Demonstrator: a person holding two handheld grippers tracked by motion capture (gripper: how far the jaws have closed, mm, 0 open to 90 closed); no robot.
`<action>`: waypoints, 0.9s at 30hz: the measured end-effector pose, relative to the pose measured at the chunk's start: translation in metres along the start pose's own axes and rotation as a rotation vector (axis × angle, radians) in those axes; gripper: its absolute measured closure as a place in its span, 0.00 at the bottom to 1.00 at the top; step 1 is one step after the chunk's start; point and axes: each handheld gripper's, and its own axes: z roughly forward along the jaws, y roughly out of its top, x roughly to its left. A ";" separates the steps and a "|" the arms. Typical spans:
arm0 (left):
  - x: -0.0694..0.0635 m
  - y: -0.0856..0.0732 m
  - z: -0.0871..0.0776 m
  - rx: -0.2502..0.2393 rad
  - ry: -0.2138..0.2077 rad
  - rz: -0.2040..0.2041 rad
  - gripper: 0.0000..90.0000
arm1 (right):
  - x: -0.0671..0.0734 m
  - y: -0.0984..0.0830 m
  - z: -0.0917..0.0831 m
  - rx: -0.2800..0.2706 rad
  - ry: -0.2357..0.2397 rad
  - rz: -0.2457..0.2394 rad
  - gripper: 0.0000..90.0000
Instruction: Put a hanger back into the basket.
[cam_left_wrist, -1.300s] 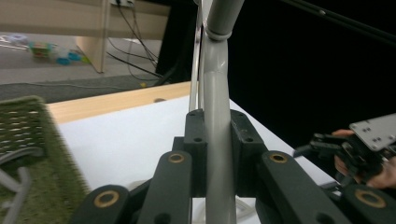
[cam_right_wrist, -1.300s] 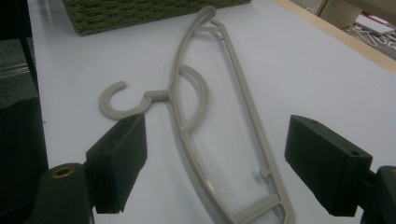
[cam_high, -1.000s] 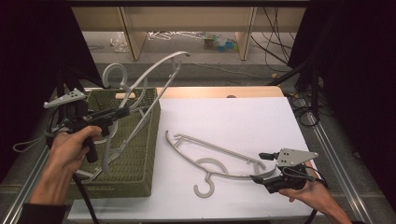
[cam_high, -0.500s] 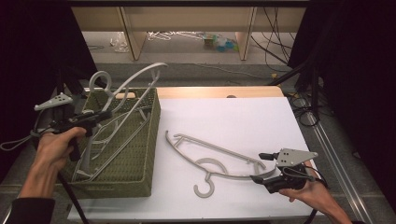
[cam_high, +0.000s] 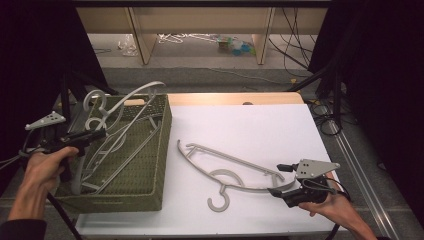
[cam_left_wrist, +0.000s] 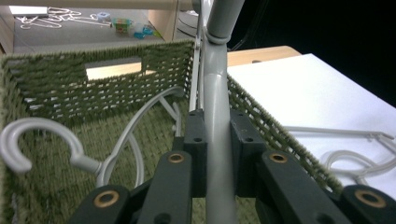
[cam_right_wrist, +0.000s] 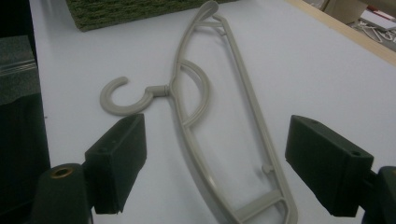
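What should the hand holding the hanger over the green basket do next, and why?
Probably lower it a little further, then open the fingers. The left gripper is shut on a grey hanger whose upper end leans over the rim of the green basket, where other hangers already lie. One more hanger waits on the white table in front of the open right gripper.

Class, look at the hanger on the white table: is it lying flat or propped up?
Flat. The hanger lies on the table, hook and arms down.
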 end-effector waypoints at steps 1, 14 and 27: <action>0.000 0.000 0.000 0.000 0.000 0.000 0.88 | 0.000 0.000 0.000 0.000 0.000 0.000 0.24; 0.015 -0.014 0.002 0.052 -0.008 -0.063 0.88 | 0.000 -0.001 0.001 0.004 0.006 -0.002 0.24; 0.021 -0.023 0.024 0.167 0.006 -0.102 0.88 | 0.000 -0.002 0.002 0.011 0.008 -0.001 0.24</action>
